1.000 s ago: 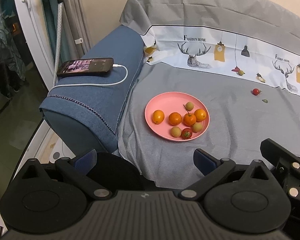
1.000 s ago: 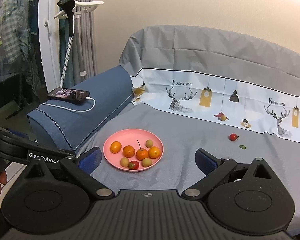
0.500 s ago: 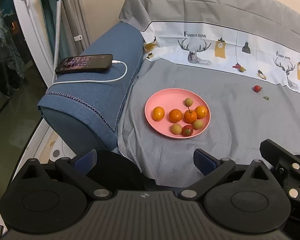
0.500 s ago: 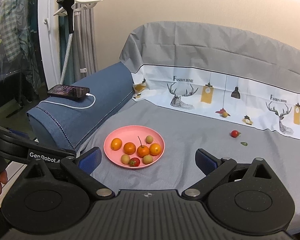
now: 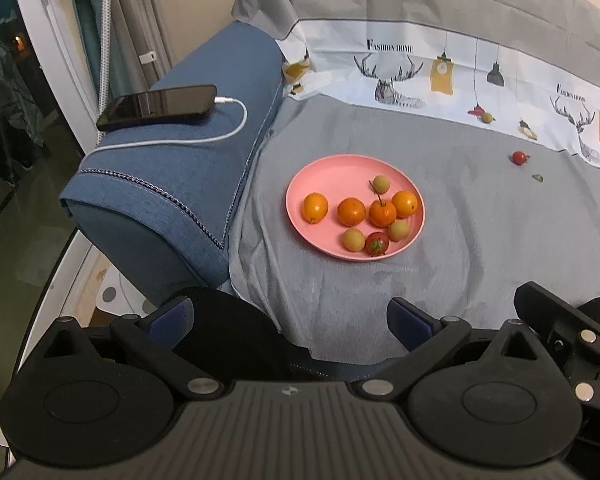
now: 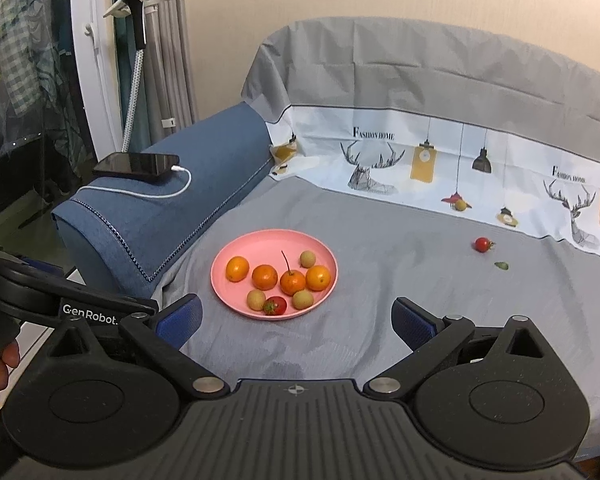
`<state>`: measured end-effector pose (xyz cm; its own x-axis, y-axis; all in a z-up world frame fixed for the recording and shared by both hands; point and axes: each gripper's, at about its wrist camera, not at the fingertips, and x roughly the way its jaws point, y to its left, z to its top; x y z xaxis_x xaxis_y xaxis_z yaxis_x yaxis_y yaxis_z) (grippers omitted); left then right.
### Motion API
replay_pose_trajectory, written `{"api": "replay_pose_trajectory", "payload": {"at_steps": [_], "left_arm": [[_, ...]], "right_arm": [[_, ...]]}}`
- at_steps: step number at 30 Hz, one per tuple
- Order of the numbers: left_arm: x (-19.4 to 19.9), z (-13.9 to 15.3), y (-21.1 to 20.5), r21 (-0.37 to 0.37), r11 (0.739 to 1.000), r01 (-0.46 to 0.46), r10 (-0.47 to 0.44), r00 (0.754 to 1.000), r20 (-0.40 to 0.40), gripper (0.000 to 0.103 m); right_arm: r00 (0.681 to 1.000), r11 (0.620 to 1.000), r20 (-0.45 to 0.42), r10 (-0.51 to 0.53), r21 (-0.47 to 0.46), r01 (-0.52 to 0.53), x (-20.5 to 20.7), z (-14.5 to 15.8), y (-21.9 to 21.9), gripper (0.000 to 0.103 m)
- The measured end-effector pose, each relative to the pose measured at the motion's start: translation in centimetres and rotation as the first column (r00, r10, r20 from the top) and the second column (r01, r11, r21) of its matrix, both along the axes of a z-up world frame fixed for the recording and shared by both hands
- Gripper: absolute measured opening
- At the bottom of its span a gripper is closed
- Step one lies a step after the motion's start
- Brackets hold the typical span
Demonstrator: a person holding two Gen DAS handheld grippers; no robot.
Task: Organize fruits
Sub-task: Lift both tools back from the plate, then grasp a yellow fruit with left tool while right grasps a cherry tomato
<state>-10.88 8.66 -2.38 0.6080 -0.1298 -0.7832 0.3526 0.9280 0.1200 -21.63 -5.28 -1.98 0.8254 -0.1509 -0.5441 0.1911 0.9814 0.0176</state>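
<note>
My left gripper (image 5: pixel 290 316) hangs nearest, above the front edge of the sofa, its jaws spread wide with nothing between them. My right gripper (image 6: pixel 298 320) hangs beside it over the grey cover (image 6: pixel 400 280), its jaws just as wide apart and holding nothing.

Beyond both sits the pink plate (image 6: pixel 260 242) on the seat, close to the blue armrest (image 5: pixel 204 168). It holds four oranges (image 6: pixel 265 277), one with a long stem, three pale yellow-green fruits (image 6: pixel 256 299) and a strawberry (image 6: pixel 275 305) at its near rim.

Farther back and to the right, well apart from the plate, a small red fruit (image 6: pixel 482 244), possibly a cherry tomato, lies alone on the cover, with a small green bit (image 6: pixel 501 265) near it, too small to tell.

On the armrest top lies a dark phone (image 5: pixel 158 106) with a white cable (image 5: pixel 236 128) plugged in.
</note>
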Motion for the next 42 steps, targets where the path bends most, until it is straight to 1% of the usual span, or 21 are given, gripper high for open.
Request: {"api": "replay_pose_trajectory", "payload": {"at_steps": [4,7,12,15,19,23,26,29,32,35,38,39,40,41,42], "left_arm": [[0.8,-0.8,-0.6,0.022,1.000,0.007,-0.007,1.000,-0.024,0.103],[1.5,-1.2,-1.3,0.042,0.999,0.016,-0.014,0.999,-0.036,0.103],[3.0,-1.7,-2.8,0.080,0.997,0.025,-0.021,0.999,-0.044,0.103],[4.0,-1.8,-3.9,0.097,0.995,0.014,-0.010,0.999,-0.038,0.103],[6.2,-1.8,-6.1,0.107,0.994,0.010,-0.004,0.998,-0.057,0.103],[8.9,-2.0,-9.3,0.124,0.992,0.011,-0.003,0.998,-0.066,0.103],[11.7,-2.4,-12.7,0.117,0.993,0.023,-0.012,0.995,-0.095,0.103],[15.2,-3.3,-16.5,0.099,0.995,0.026,-0.011,0.989,-0.148,0.103],[18.5,-4.4,-20.0,0.085,0.996,0.017,-0.002,0.983,-0.182,0.103],[21.2,-5.5,-23.3,0.084,0.996,0.013,0.002,0.984,-0.177,0.103],[23.6,-6.7,-26.7,0.102,0.994,0.025,-0.009,0.987,-0.158,0.103],[24.2,-7.0,-27.8,0.096,0.995,0.035,-0.020,0.988,-0.152,0.103],[24.7,-7.3,-29.0,0.087,0.995,0.047,-0.035,0.990,-0.140,0.103],[25.3,-7.6,-30.3,0.079,0.995,0.061,-0.051,0.991,-0.124,0.103],[25.7,-7.9,-31.4,0.072,0.995,0.076,-0.068,0.992,-0.108,0.103]], "right_arm": [[1.000,1.000,-0.016,-0.011,0.020,0.011,0.5,-0.6,-0.7,0.102],[0.999,0.998,-0.020,-0.039,0.044,0.040,0.9,-1.1,-1.8,0.102],[0.992,0.987,-0.023,-0.124,0.103,0.126,1.6,-2.3,-4.7,0.102],[0.982,0.975,-0.031,-0.187,0.115,0.189,2.3,-3.3,-7.0,0.102],[0.955,0.948,-0.034,-0.296,0.110,0.298,3.4,-4.7,-10.9,0.102],[0.914,0.903,-0.039,-0.404,0.139,0.405,5.1,-6.6,-16.4,0.102],[0.882,0.868,-0.036,-0.470,0.160,0.470,7.5,-8.5,-21.0,0.102],[0.854,0.843,-0.027,-0.520,0.142,0.518,11.1,-10.8,-25.4,0.102],[0.841,0.831,-0.037,-0.540,0.132,0.540,15.4,-13.3,-29.6,0.102],[0.829,0.821,-0.072,-0.555,0.112,0.560,19.9,-15.8,-33.5,0.102],[0.816,0.810,-0.090,-0.572,0.098,0.578,23.0,-18.0,-36.3,0.102],[0.807,0.802,-0.082,-0.584,0.094,0.590,23.6,-18.7,-36.9,0.102],[0.802,0.799,-0.047,-0.596,0.061,0.598,23.9,-18.9,-36.9,0.102],[0.805,0.805,-0.030,-0.592,0.036,0.593,24.1,-19.2,-36.8,0.095],[0.811,0.811,-0.037,-0.584,0.013,0.584,24.3,-19.4,-36.9,0.089]]}}
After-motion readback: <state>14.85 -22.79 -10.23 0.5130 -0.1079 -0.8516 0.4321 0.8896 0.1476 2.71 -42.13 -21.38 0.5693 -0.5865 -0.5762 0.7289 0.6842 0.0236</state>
